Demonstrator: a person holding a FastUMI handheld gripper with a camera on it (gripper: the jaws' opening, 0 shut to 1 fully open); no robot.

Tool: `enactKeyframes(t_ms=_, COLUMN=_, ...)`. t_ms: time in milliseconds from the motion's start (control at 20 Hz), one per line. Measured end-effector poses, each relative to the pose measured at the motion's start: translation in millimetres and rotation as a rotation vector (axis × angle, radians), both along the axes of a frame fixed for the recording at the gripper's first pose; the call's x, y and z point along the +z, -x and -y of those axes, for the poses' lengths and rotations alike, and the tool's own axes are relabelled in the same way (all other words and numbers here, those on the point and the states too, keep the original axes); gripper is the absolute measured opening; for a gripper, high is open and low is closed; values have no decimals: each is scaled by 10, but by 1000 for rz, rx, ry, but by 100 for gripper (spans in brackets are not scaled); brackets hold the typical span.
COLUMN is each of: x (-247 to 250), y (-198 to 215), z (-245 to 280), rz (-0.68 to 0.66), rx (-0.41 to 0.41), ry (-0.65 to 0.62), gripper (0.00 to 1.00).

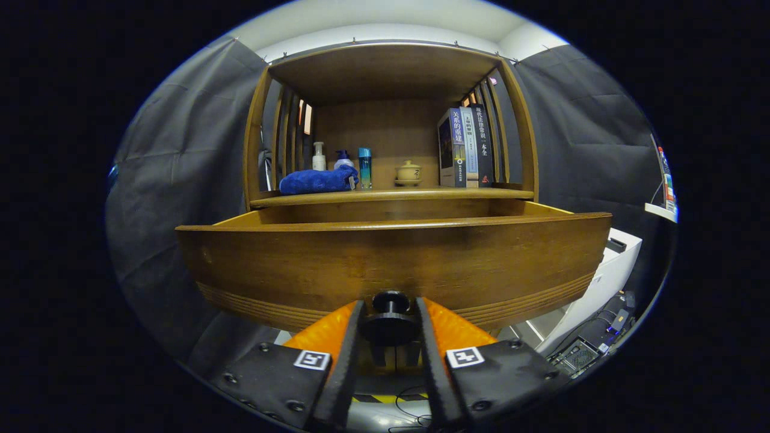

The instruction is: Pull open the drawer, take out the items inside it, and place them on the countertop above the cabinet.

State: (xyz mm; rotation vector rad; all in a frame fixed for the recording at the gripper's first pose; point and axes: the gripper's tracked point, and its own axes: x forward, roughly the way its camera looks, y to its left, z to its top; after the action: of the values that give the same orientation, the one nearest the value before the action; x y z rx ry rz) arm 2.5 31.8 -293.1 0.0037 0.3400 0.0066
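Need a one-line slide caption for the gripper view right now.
Gripper closed on the drawer knob, wooden drawer pulled out below the countertop.

Two long tapering fingers (344, 361) on the gripper (390, 303), each fixed to a flat angular block (264, 382) studded with round screw heads (263, 347). Square black-and-white marker tag (312, 359) stuck at each block's inner front corner; finger backs possibly ridged, too blurred to confirm. Pressed against the drawer knob (390, 328) from both sides.

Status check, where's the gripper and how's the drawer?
Gripper shut on knob. Drawer pulled partly out, contents hidden behind its front. Nothing blocking; blue cloth already on countertop.
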Motion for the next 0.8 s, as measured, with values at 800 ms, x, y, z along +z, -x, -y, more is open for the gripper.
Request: enactKeyframes(t_ms=800, x=1507, y=-77, z=5, rz=293, rx=30, ry=-77, gripper=100)
